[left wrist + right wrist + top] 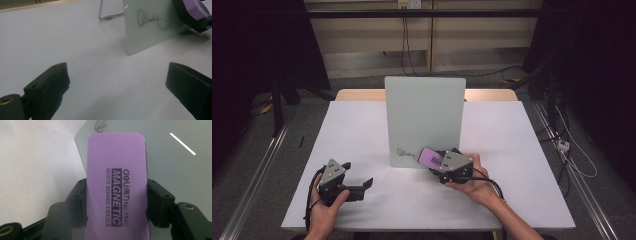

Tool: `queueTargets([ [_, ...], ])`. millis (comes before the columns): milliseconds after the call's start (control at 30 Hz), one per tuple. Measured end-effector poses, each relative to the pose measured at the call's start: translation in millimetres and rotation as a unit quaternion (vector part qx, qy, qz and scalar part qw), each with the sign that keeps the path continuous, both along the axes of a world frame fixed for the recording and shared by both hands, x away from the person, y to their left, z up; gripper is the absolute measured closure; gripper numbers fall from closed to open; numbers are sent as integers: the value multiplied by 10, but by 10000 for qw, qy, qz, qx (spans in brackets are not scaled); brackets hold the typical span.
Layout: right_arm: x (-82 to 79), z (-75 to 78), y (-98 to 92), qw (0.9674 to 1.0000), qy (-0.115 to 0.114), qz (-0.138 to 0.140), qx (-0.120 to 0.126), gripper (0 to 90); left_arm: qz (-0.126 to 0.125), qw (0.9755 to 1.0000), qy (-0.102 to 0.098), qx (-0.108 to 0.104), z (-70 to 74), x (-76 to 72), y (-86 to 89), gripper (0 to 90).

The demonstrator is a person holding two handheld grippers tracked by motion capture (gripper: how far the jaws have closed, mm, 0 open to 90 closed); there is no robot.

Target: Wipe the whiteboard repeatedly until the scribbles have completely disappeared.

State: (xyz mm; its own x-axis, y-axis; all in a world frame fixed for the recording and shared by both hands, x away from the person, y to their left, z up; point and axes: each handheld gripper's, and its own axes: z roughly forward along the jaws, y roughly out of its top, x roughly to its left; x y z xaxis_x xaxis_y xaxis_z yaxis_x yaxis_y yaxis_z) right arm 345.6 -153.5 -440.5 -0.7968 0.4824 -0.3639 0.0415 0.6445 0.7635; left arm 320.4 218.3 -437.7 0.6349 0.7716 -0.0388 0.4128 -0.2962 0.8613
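Room: dark around the table, pale wall panels behind, cables (407,40) hanging down, cables on the floor at the right.
Table (362,125): white top; a wooden edge shows at the far side.
Whiteboard (424,120): stands upright in the middle of the table; a black scribble (406,152) is near its lower left corner. The left gripper view shows a thin metal stand (106,13) behind it.
Right gripper (438,161): its jaws are clamped on a purple eraser (430,158), held against the board's lower edge just right of the scribble. The right gripper view shows the print "MAGNETIC WHITE BOARD ERASER".
Left gripper (362,186): jaws spread wide, nothing between them, low over the table, well apart from the board.
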Motion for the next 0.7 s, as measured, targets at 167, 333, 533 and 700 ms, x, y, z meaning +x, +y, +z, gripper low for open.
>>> queueTargets([
  [167, -27, 12, -129, 10000, 11, -89, -23, 418, -10, 10000, 13, 19, -8, 5, -9, 47],
  [333, -15, -5, -101, 9999, 64, -89, 37, 418, -17, 10000, 12, 19, -7, 9, -16, 47],
  [533, 21, 0, -15, 9999, 145, 8, 53, 418, -8, 10000, 1, 20, -12, 20, -24, 48],
  [700, 71, 10, 138, 9997, 198, 105, 131, 418, -17, 10000, 4, 21, -7, 14, -20, 48],
])
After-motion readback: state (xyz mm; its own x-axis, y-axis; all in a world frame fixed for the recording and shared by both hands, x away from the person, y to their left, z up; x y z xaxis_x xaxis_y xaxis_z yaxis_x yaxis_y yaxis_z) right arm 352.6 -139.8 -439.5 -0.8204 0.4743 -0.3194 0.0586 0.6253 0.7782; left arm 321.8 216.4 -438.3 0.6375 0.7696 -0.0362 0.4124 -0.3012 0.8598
